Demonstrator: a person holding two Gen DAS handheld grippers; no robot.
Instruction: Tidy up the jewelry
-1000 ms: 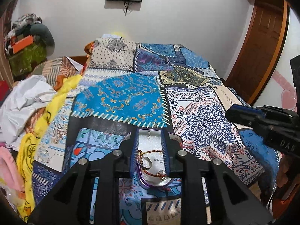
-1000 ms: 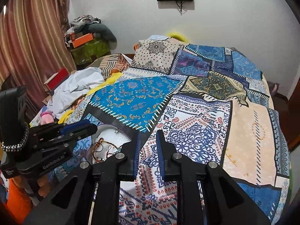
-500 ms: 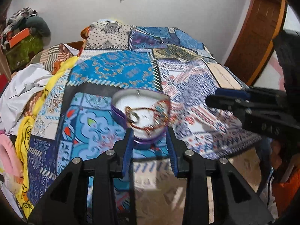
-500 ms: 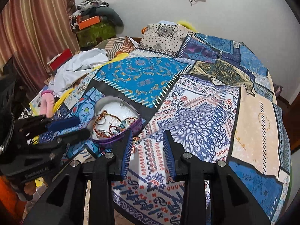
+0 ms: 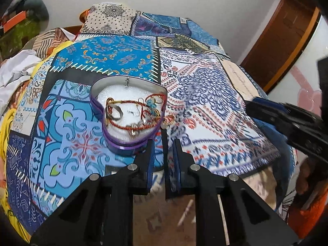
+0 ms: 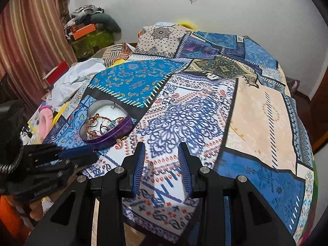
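A purple heart-shaped tin point(image 5: 123, 143) point(image 6: 114, 135) with a white lining sits near the front edge of the patchwork bedspread point(image 5: 205, 94). Inside lie red bead bracelets point(image 5: 131, 126), a silver ring point(image 5: 114, 112) and a turquoise piece point(image 5: 151, 105). A small gold piece point(image 5: 169, 122) point(image 6: 121, 139) rests on the cloth just right of the tin. My left gripper point(image 5: 164, 149) hovers just in front of the tin. Its jaws are closing to a narrow gap with nothing between them. My right gripper point(image 6: 162, 147) stands open and empty over the bed's edge, right of the tin.
Crumpled white cloth point(image 6: 75, 78), yellow fabric point(image 5: 5, 127) and a pink item point(image 6: 46, 119) crowd the bed's left side. Boxes and clothes point(image 6: 90, 34) are stacked by the striped curtain point(image 6: 26, 41). A wooden door point(image 5: 280, 41) stands at the right. Bare floor point(image 5: 164, 215) shows below the bed edge.
My left gripper has drawn back from around the tin, which now lies ahead and to the left, and its jaws have narrowed. The right gripper has opened wider and pulled back toward the bed's edge.
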